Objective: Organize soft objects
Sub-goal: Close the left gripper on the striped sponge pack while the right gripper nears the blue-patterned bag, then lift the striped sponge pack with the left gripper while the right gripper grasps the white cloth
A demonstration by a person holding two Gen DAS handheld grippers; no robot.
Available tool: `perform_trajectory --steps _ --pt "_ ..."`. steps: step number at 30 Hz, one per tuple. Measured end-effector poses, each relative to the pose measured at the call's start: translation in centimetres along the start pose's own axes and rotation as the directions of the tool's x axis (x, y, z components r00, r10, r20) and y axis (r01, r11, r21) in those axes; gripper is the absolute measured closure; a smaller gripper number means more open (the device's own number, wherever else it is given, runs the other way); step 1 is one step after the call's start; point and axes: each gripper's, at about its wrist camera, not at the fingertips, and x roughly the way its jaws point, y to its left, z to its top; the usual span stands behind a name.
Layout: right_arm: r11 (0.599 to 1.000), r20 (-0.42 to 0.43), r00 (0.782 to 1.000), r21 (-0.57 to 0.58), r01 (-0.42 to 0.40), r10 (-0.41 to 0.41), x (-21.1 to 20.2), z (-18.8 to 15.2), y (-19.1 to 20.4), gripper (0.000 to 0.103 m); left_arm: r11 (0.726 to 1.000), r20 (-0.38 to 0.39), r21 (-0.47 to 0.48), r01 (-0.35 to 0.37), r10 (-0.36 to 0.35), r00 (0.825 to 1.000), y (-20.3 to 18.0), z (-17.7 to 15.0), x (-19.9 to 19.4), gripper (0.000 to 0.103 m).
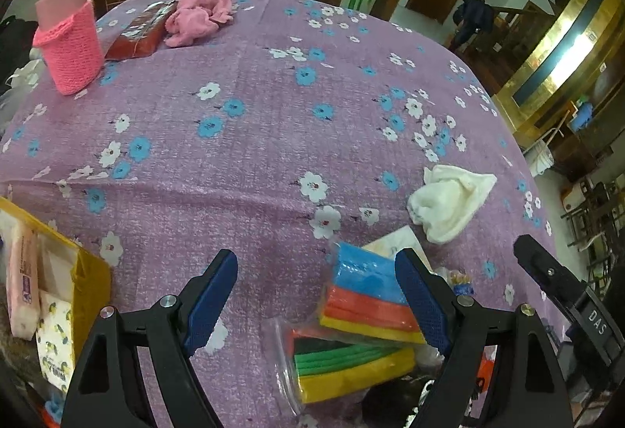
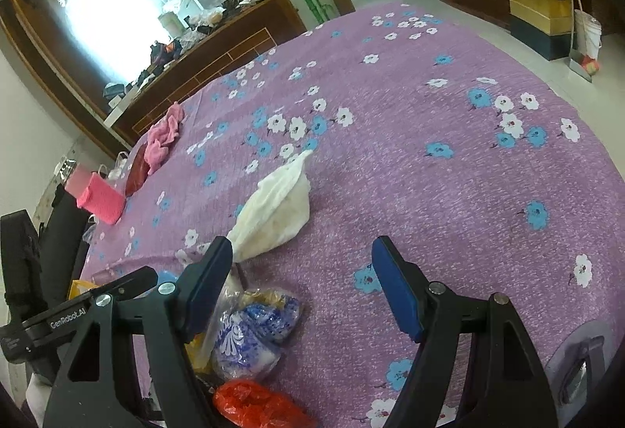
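I see my left gripper (image 1: 316, 295) open over the purple cloth, the white towel (image 1: 449, 207) at two o'clock. My right gripper (image 2: 302, 283) gapes empty, towel (image 2: 275, 209) at eleven.

Left wrist: close, angled down over purple cloth (image 1: 254, 138).
Right wrist: same tilt, close.
Shared: white towel (image 1: 449, 205), pink rag (image 2: 162, 138).

Flowered purple tablecloth (image 1: 254, 138) under white cloth (image 1: 449, 205), pink cloth (image 1: 199, 17)

Yellow box (image 1: 91, 279) cut off left.
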Motion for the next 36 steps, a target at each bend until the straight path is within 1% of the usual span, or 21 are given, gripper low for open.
perform_trajectory --steps 3,7,9,12,13,14,15,16,18,19,20,23,26,30,32,34,35,36 --pt "1.0 -0.007 1.0 0.009 -0.007 0.007 0.2 0.1 -0.3 0.029 1.0 -0.013 0.011 0.009 -0.009 1.0 -0.4 0.1 0.4 0.02" --pt "1.0 -0.019 1.0 0.018 -0.014 0.014 0.4 0.1 -0.4 0.029 0.999 -0.051 0.049 0.021 -0.018 0.999 -1.6 0.1 1.8 0.019" --pt "1.0 -0.02 1.0 0.022 -0.018 0.018 0.5 0.1 -0.5 0.029 0.997 -0.079 0.073 0.031 -0.025 0.997 -2.3 0.0 2.9 0.016" --pt "1.0 -0.025 1.0 0.022 -0.018 0.019 0.6 0.1 -0.5 0.029 0.995 -0.102 0.088 0.051 -0.042 0.994 -2.7 -0.1 3.9 0.015" --pt "1.0 -0.028 0.999 0.019 -0.016 0.017 0.6 0.0 -0.4 0.029 0.994 -0.103 0.094 0.057 -0.047 0.994 -2.8 -0.2 4.0 0.017" --pt "1.0 -0.031 0.999 0.016 -0.014 0.015 0.7 0.0 -0.4 0.029 0.993 -0.102 0.101 0.063 -0.052 0.993 -2.9 -0.2 3.9 0.027" --pt "1.0 -0.035 0.999 0.013 -0.012 0.013 0.8 0.0 -0.4 0.029 0.99 -0.1 0.122 0.076 -0.064 0.993 -3.1 -0.2 3.8 0.051" --pt "1.0 -0.037 0.999 0.01 -0.009 0.01 0.9 -0.1 -0.3 0.029 0.985 -0.097 0.142 0.096 -0.082 0.992 -3.3 -0.2 3.5 0.055" --pt "1.0 -0.037 0.999 0.001 -0.003 0.003 1.0 -0.1 -0.2 0.029 0.979 -0.058 0.165 0.117 -0.109 0.992 -3.4 -0.2 2.1 0.063" --pt "1.0 -0.038 0.999 -0.003 -0.001 0.001 1.0 -0.1 -0.1 0.029 0.976 -0.041 0.169 0.137 -0.132 0.99 -3.4 -0.3 1.4 0.064" --pt "1.0 -0.036 0.999 -0.004 0.0 0.0 0.9 -0.1 -0.1 0.029 0.974 -0.02 0.171 0.149 -0.148 0.989 -3.3 -0.3 0.5 0.068" --pt "1.0 -0.031 1.0 -0.004 0.0 0.0 0.9 -0.1 -0.2 0.029 0.969 0.03 0.151 0.193 -0.2 0.979 -2.5 -0.8 -2.2 0.071" --pt "1.0 -0.03 0.999 0.007 -0.013 0.013 0.9 -0.2 -0.5 0.029 0.968 0.086 0.132 0.215 -0.227 0.97 -1.3 -1.8 -5.2 0.076" --pt "0.997 -0.041 0.997 0.042 -0.068 0.07 1.0 -0.2 -1.0 0.029 0.969 0.155 0.125 0.214 -0.232 0.96 1.1 -4.1 -9.6 0.079" --pt "0.991 -0.067 0.994 0.109 -0.075 0.083 1.3 0.3 -1.6 0.029 0.973 0.184 0.116 0.197 -0.216 0.959 2.9 -5.3 -11.4 0.08" --pt "0.98 -0.087 0.989 0.168 -0.104 0.119 1.6 1.1 -1.8 0.029 0.974 0.196 0.104 0.199 -0.217 0.956 4.3 -6.2 -12.5 0.081" --pt "0.98 -0.098 0.988 0.168 -0.102 0.119 1.8 1.4 -1.6 0.029 0.974 0.193 0.093 0.208 -0.223 0.955 5.1 -6.6 -12.7 0.081" --pt "0.985 -0.117 0.988 0.154 -0.083 0.102 2.2 1.9 -1.0 0.029 0.974 0.19 0.085 0.212 -0.225 0.956 5.7 -6.9 -12.7 0.081"
